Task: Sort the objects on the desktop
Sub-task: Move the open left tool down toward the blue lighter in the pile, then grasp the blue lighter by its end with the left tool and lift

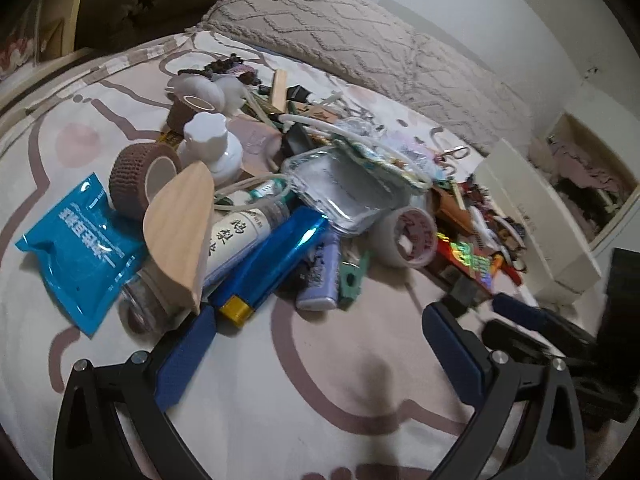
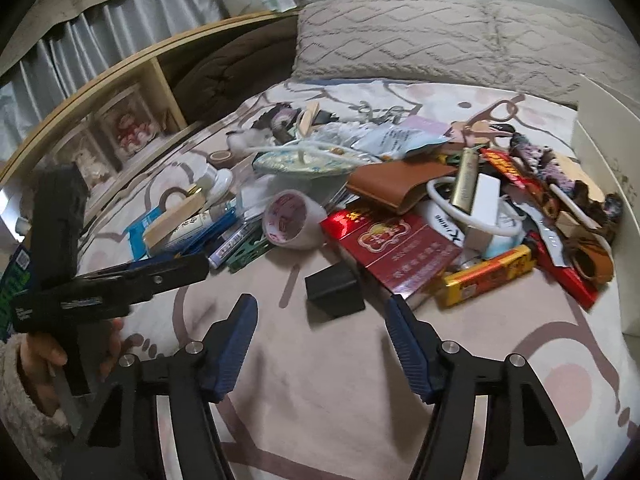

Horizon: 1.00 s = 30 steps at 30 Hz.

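Observation:
A pile of small objects lies on a patterned bed sheet. In the left wrist view my left gripper is open and empty, just in front of a shiny blue tube, a wooden leaf-shaped piece and a blue packet. In the right wrist view my right gripper is open and empty, with a small black box just beyond its fingertips. A red box, a tape roll and a brown wallet lie behind it. The left gripper also shows at the left of the right wrist view.
A grey textured pillow lies at the back. A white box stands at the right edge of the pile. A wooden shelf runs along the left. Bare sheet lies under both grippers.

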Motion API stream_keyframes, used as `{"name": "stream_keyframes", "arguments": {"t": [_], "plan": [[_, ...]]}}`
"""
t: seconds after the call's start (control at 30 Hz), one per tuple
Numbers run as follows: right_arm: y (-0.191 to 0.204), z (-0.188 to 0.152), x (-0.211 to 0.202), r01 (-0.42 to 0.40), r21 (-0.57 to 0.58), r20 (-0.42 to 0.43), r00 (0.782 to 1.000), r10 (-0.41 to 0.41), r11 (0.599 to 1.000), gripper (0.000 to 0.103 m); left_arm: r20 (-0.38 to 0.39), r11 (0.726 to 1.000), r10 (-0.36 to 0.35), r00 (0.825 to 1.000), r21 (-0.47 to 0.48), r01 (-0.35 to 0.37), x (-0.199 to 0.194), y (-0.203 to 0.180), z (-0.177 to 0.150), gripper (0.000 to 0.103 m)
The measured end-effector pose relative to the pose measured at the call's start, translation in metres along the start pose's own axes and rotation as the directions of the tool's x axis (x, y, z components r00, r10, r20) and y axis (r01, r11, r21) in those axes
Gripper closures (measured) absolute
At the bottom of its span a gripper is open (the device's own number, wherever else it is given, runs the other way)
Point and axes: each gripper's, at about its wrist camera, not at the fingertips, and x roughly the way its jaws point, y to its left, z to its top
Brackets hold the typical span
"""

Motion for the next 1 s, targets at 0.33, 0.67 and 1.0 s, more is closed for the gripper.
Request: {"name": "stream_keyframes", "arguments": {"t": [0.33,0.67,1.0], "plan": [[0.002,0.007,0.02,0.018,-0.026,-0.035,0.999,-0.019,0.999,0.046,0.046,0.998,0.033,0.998,0.055,-0.035,-0.013,-0.01,-0.006,0.0],[0.001,0.003,0.029,0.085,-0.035,-0.051,0.995,-0.087,0.996,0.073,0.038,0.986,0.15,0.988,0.067,-0.153,0.001,-0.003,-0.005,0.0],[0.006,-0.018,0.013,0.057,-0.047,-0.032,0.998,-0.058,0.997,0.073,0.05,0.989,0.142,0.989,0.043,-0.144,0.004,0.005,-0.001,0.023]]}}
